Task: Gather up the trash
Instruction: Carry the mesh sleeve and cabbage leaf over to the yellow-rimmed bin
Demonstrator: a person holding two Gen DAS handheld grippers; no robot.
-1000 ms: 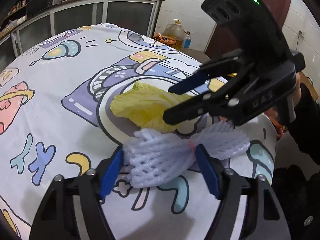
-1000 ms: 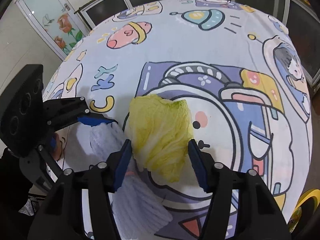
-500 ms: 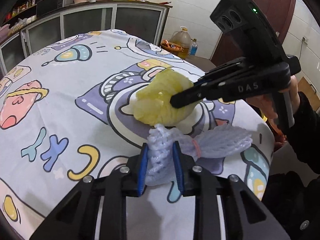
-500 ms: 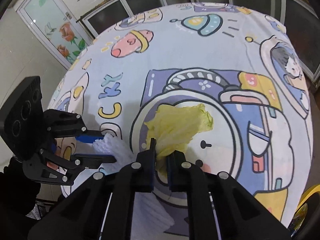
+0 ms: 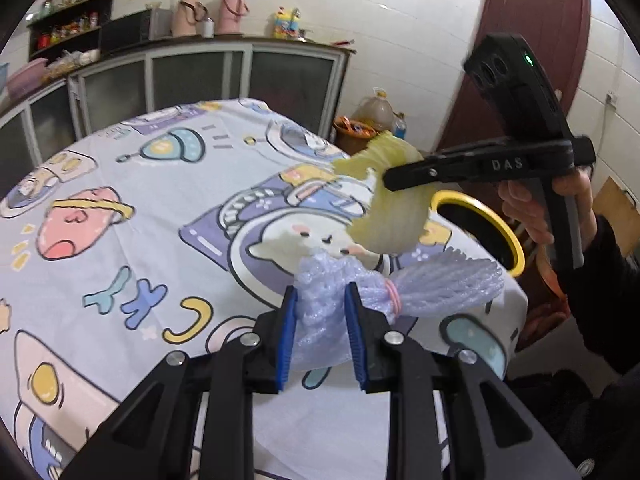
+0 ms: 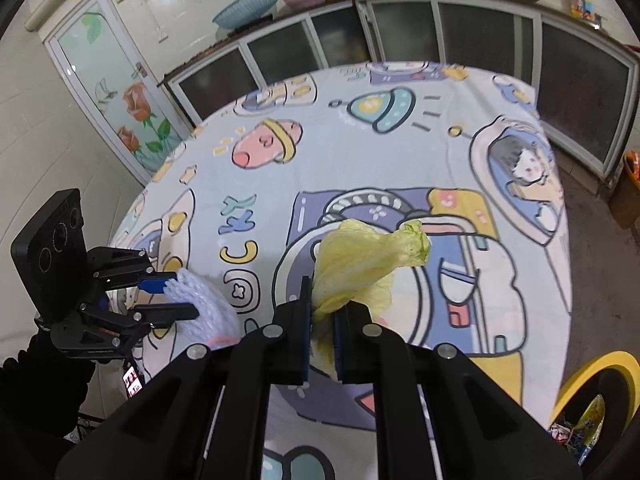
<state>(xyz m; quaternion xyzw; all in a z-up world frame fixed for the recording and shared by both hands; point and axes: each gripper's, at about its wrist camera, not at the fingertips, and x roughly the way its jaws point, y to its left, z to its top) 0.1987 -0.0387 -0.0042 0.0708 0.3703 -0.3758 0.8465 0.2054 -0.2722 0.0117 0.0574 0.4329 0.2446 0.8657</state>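
Your right claw (image 5: 390, 182) carries the letters "DAS" in white on its side, and the cartoon cloth (image 6: 360, 152) over the counter spells out "LUCKY" in blocky coloured letters. A yellow poster on the far wall has print too small to read.

A second ago both claws stood apart around the trash lying on the cloth; now both are clamped and raised. Your left claw (image 5: 320, 312) pinches the white foam fruit net (image 5: 440, 280) between its blue pads, and your right claw is squeezed tight on the yellow cabbage leaf (image 6: 360, 264), which hangs clear of the cloth. Since then the yellow-rimmed bin (image 5: 504, 232) has come into view just past the counter's edge, with wrappers visible inside it in the right wrist view.

The room is a tiled kitchen: glass-fronted cabinets (image 6: 480, 28) along the wall, pink flasks (image 5: 232, 8) on top, a dark red door (image 5: 532, 40) and a glass door painted with roses (image 6: 128, 100).
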